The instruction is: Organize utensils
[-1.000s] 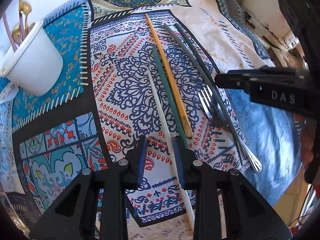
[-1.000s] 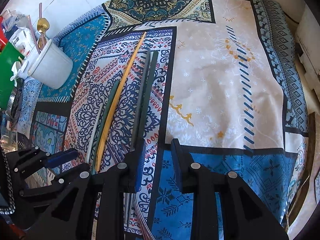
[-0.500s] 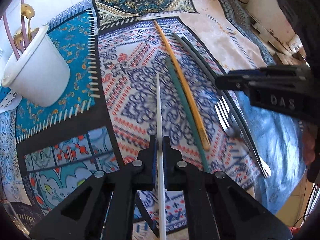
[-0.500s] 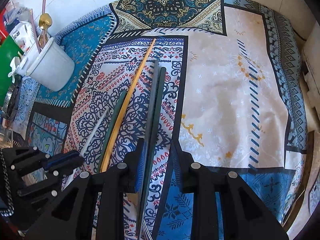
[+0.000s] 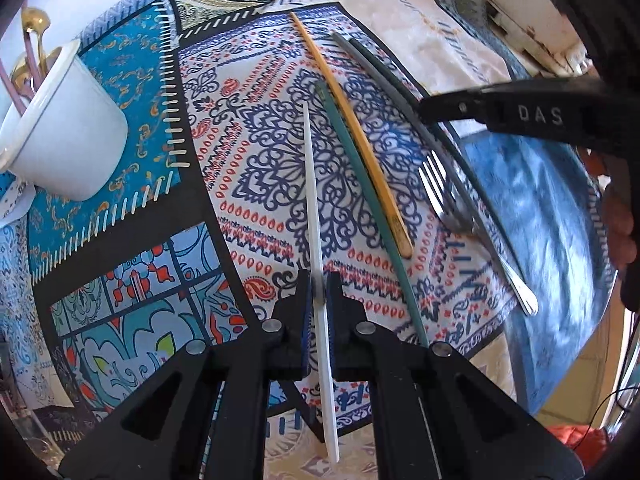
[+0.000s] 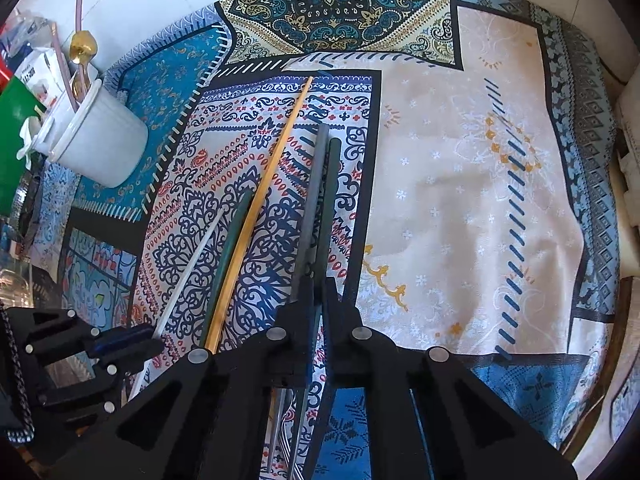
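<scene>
Several chopsticks and a steel fork (image 5: 440, 184) lie on a patterned cloth (image 6: 460, 200). My left gripper (image 5: 318, 280) is shut on the white chopstick (image 5: 312, 200), pinching it near its lower third. To its right lie a teal chopstick (image 5: 360, 184) and a yellow chopstick (image 5: 360, 140). My right gripper (image 6: 318, 284) is shut on the dark green chopstick (image 6: 330, 200). The grey chopstick (image 6: 314, 200) runs along it under the left finger; whether it is pinched too I cannot tell. A white cup (image 5: 68, 140) holding a gold spoon stands at the left.
The cloth's beige part lies to the right of the chopsticks. A green box (image 6: 12, 140) and small packets crowd the far left behind the cup. A white ledge (image 5: 532, 12) borders the cloth's right side. A hand (image 5: 620, 224) holds the right gripper.
The left jaws went from open around the white chopstick to shut on it. The right gripper slid left over the dark chopsticks and its jaws closed on them.
</scene>
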`<state>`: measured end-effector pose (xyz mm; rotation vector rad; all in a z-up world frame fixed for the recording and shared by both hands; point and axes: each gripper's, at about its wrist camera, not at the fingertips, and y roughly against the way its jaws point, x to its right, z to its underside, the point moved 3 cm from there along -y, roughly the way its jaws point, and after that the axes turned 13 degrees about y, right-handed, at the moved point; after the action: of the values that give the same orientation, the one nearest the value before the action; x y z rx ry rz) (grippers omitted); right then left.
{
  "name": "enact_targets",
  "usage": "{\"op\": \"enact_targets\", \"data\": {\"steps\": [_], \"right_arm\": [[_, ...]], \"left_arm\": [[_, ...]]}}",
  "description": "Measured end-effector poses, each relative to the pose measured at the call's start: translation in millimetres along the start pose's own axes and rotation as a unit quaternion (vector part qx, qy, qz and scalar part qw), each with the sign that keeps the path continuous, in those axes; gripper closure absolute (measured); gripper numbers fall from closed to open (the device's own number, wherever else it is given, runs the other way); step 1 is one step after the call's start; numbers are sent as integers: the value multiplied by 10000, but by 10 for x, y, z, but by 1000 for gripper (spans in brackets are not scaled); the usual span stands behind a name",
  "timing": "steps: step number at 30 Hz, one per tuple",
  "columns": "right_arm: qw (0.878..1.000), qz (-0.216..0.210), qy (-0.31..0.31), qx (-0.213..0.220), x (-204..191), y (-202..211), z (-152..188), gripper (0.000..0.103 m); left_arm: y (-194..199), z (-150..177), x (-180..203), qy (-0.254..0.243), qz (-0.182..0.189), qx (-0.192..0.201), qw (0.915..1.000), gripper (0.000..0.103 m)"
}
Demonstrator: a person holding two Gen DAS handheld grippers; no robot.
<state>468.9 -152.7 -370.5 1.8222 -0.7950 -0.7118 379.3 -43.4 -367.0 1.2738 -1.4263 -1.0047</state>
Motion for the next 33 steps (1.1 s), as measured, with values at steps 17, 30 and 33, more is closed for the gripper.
{"op": "enact_targets", "data": {"steps": [17, 30, 33], "right_arm": [[9996, -47, -223, 174, 73, 189, 129, 98], [9994, 347, -58, -8, 53, -41, -158, 79], [9996, 280, -66, -51, 40, -69, -226, 79]], "left_arm": [[191, -87, -104, 348, 307, 208, 9987, 99], [571, -169, -217, 638, 480, 827, 9934, 100], [630, -170, -243, 672, 565, 870, 9923, 100]]}}
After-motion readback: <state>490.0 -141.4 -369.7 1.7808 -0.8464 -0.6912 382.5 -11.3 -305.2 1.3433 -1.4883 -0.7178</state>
